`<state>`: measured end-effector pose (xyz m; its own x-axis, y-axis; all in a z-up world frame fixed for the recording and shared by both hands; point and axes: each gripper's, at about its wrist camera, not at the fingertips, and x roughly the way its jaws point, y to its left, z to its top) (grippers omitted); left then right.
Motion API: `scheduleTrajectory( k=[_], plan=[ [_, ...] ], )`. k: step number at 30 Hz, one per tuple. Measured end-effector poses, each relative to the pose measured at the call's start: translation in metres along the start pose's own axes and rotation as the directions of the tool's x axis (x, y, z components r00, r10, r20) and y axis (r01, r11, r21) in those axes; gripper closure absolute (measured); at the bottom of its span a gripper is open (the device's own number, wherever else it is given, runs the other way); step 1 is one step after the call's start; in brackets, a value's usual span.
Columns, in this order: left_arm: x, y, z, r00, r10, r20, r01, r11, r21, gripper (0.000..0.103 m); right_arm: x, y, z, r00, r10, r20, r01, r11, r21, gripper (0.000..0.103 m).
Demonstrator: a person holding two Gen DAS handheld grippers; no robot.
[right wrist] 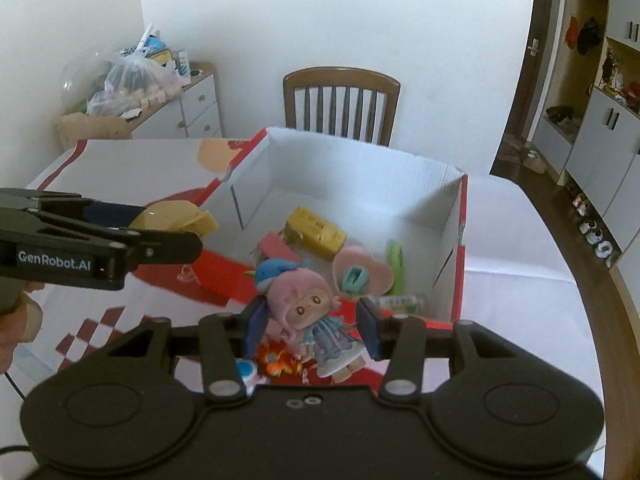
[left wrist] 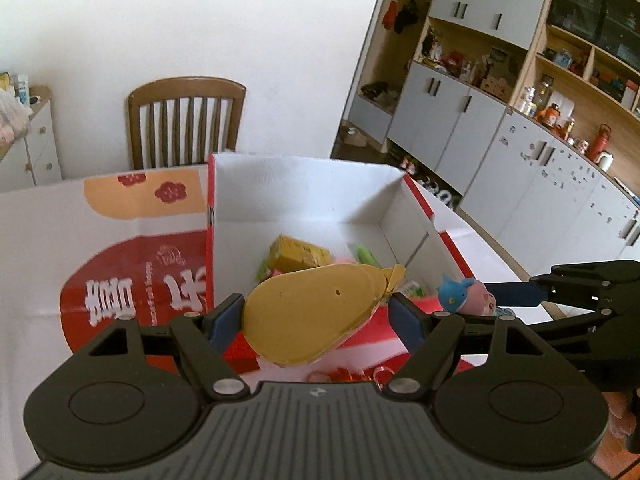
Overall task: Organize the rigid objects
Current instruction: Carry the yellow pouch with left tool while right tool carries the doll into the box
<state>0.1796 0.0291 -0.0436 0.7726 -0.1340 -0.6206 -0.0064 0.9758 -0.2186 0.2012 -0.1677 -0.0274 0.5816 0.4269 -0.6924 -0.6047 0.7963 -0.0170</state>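
1. The left gripper (left wrist: 318, 312) pinches a yellow fish toy (left wrist: 308, 316) just short of the box (left wrist: 304, 192), likely bound for it;
2. The right gripper (right wrist: 310, 320) pinches a doll (right wrist: 308, 312) at the box's near wall, over the toys already inside.

The yellow pear-shaped piece (left wrist: 308, 316) is covering part of the box (left wrist: 304, 200) floor and the small items behind it. In the left wrist view the doll (left wrist: 472, 296) is showing only its head, blurred. In the right wrist view the doll (right wrist: 308, 316) is hiding orange trinkets (right wrist: 280, 360) too small to identify. The yellow block (right wrist: 316, 232) is looking smeared, its print unreadable.
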Motion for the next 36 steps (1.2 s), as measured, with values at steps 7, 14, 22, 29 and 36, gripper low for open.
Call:
scheduleTrajectory(
  k=[7, 14, 22, 29, 36],
  plan=[
    [0.014, -0.002, 0.020, 0.999, 0.038, 0.012, -0.038, 0.999, 0.010, 0.025, 0.013, -0.007, 0.018, 1.000, -0.014, 0.012, 0.014, 1.000, 0.005, 0.056],
    [0.036, -0.002, 0.032, 0.997, 0.078, 0.002, -0.078, 0.997, 0.025, 0.024, 0.029, -0.018, 0.031, 0.999, -0.030, 0.015, 0.030, 1.000, -0.008, 0.056],
    [0.072, -0.001, 0.045, 0.989, 0.144, -0.023, -0.142, 0.987, 0.079, 0.024, 0.063, -0.038, 0.042, 0.999, -0.040, -0.024, 0.039, 0.999, -0.022, 0.056],
    [0.106, -0.001, 0.065, 0.983, 0.177, -0.046, -0.172, 0.981, 0.090, 0.024, 0.093, -0.053, 0.044, 0.996, -0.048, -0.075, 0.045, 0.998, -0.042, 0.056],
    [0.152, -0.003, 0.078, 0.977, 0.184, -0.112, -0.173, 0.980, 0.096, 0.024, 0.121, -0.061, 0.049, 0.992, -0.052, -0.113, 0.044, 0.997, -0.071, 0.056]
  ],
)
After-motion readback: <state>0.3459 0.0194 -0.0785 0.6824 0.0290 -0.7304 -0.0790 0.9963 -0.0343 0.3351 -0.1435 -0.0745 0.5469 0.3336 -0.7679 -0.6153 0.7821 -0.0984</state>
